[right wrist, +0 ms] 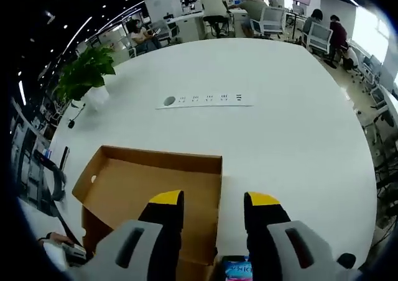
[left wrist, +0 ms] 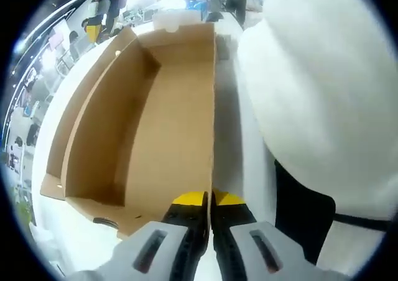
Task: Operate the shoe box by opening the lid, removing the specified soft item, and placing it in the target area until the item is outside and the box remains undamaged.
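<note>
Left gripper [left wrist: 208,201] fingers pinch shoe box [left wrist: 168,132] wall; right gripper [right wrist: 213,201] fingers apart above box

Potted plant [right wrist: 84,76], power strip [right wrist: 205,100] on white table [right wrist: 286,138].

No text, brand or number can be read in either view. The strip [right wrist: 205,100] set into the tabletop [right wrist: 280,132] carries small dark marks, too small to make out. The shoe box [right wrist: 155,181] shows plain brown card.
</note>
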The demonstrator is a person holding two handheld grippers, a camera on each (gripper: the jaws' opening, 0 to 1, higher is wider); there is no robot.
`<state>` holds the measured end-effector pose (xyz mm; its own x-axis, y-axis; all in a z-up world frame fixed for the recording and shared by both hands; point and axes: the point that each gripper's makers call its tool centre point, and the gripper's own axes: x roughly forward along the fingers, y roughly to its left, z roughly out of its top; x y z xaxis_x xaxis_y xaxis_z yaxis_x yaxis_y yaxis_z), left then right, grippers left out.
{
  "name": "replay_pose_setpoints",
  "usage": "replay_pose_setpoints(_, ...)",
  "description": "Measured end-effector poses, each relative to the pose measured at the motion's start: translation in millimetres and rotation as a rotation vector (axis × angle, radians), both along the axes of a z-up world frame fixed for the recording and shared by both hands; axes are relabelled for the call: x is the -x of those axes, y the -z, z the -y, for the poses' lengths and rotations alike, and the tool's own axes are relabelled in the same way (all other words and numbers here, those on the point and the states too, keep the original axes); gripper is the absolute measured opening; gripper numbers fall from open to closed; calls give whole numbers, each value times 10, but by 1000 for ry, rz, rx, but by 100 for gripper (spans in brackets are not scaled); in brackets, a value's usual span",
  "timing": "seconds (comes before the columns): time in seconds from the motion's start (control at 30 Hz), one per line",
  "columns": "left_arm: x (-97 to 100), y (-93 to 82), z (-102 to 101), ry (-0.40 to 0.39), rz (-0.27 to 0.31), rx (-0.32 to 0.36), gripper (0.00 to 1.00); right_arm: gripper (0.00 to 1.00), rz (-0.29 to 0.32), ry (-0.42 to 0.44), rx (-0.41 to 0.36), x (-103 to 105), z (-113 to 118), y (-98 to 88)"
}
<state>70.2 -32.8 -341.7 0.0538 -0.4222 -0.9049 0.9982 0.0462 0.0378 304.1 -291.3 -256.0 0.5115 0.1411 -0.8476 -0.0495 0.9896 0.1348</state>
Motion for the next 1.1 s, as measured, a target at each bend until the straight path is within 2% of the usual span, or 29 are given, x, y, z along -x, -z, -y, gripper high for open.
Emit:
replay_pose_setpoints(0.1,-6,17,11,-16,-15,-38,2,42,-58,25,37,-8,67,177)
replay_pose_setpoints(0.23,-6,9,-1,-4,0,-20,2,49,-71,20,44,-98,100,303)
replay_pose_setpoints(0.3,-13,6,4,-8,5,-19,2,52,-97,27,26,-89,88,375)
replay_pose_setpoints(0.33,-17,6,3,-9,6,-19,2,50,-123,59,-8,-67,63,407)
replay_pose_setpoints(0.37,-19,6,2,-10,7,-19,2,45,-128,123,-48,-87,52,412)
replay_pose_setpoints(0.43,-25,2,5,-8,10,-16,2,40,-123,167,-95,-108,16,384)
replay_pose_setpoints(0.5,-28,0,8,-7,13,-15,2,44,-91,144,-101,-166,-26,365)
replay_pose_setpoints(0.57,-29,-3,6,-5,16,-15,2,53,-106,122,-87,-158,-55,408)
replay_pose_setpoints(0.6,-25,-6,7,-3,18,-14,2,54,-134,113,-61,-119,-26,457)
replay_pose_setpoints(0.63,-26,-7,8,-3,18,-14,2,52,-136,114,-59,-121,-19,482)
replay_pose_setpoints(0.7,-29,-8,9,-3,16,-15,2,40,-133,102,-71,-115,-15,528)
replay_pose_setpoints(0.73,-26,-11,11,-3,15,-15,2,35,-137,122,-78,-95,1,553)
replay_pose_setpoints(0.77,-25,-12,10,-2,12,-17,2,31,-154,190,-101,-42,9,593)
replay_pose_setpoints(0.8,-23,-12,8,-3,10,-17,2,30,-142,176,-128,-45,-33,608)
replay_pose_setpoints(0.83,-22,-13,7,-4,11,-18,2,30,-146,163,-118,-18,-27,631)
replay_pose_setpoints(0.93,-20,-16,9,0,15,-16,2,26,-140,176,-46,21,117,655)
replay_pose_setpoints(0.97,-20,-17,10,3,15,-16,2,26,-149,185,-57,32,126,667)
replay_pose_setpoints(1.03,-21,-19,12,8,13,-17,2,25,-166,215,-128,31,81,689)
replay_pose_setpoints(1.1,-23,-18,14,3,11,-18,2,24,-169,217,-114,36,102,698)
